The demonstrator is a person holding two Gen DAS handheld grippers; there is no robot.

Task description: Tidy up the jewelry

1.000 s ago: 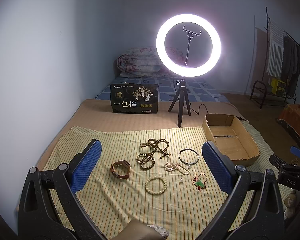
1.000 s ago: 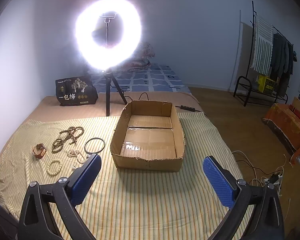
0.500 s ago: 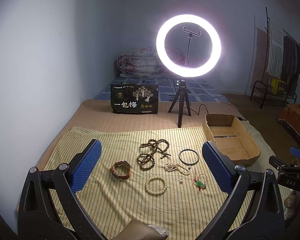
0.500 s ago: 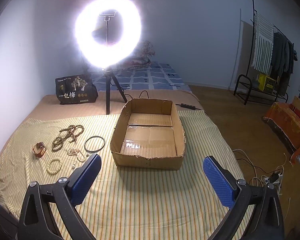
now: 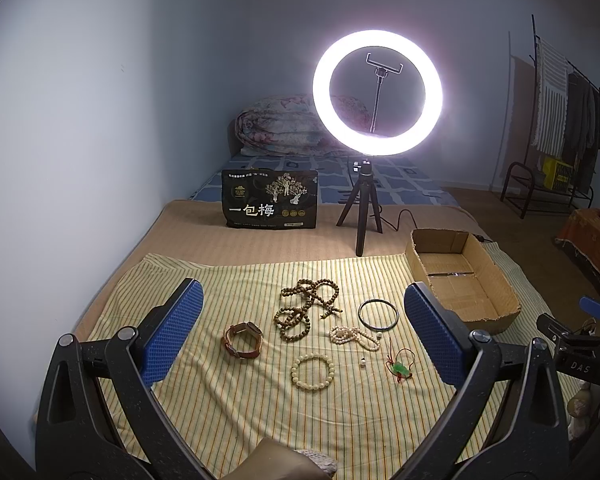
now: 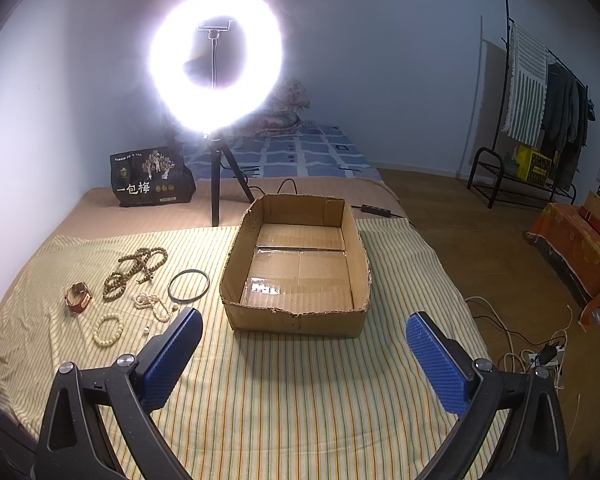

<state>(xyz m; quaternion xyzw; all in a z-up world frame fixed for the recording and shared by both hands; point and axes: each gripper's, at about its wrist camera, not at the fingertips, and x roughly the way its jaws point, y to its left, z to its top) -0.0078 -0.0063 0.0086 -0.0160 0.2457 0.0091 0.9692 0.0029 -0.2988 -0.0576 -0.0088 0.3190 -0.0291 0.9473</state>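
Progress: none done | left tongs (image 5: pixel 300 330) wide, empty, jewelry ahead between tips | right tongs (image 6: pixel 302 354) wide, empty, box (image 6: pixel 296 322) ahead bare | all pieces left.

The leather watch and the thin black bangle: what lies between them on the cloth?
In the left wrist view, the brown bead strand lies between the leather watch and black bangle, with the white pearl strand nearer the bangle.

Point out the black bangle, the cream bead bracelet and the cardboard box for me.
black bangle (image 5: pixel 378 302): left wrist view, far rim.
cream bead bracelet (image 5: pixel 296 376): left wrist view, left side beads.
cardboard box (image 6: pixel 296 324): right wrist view, near outer wall.
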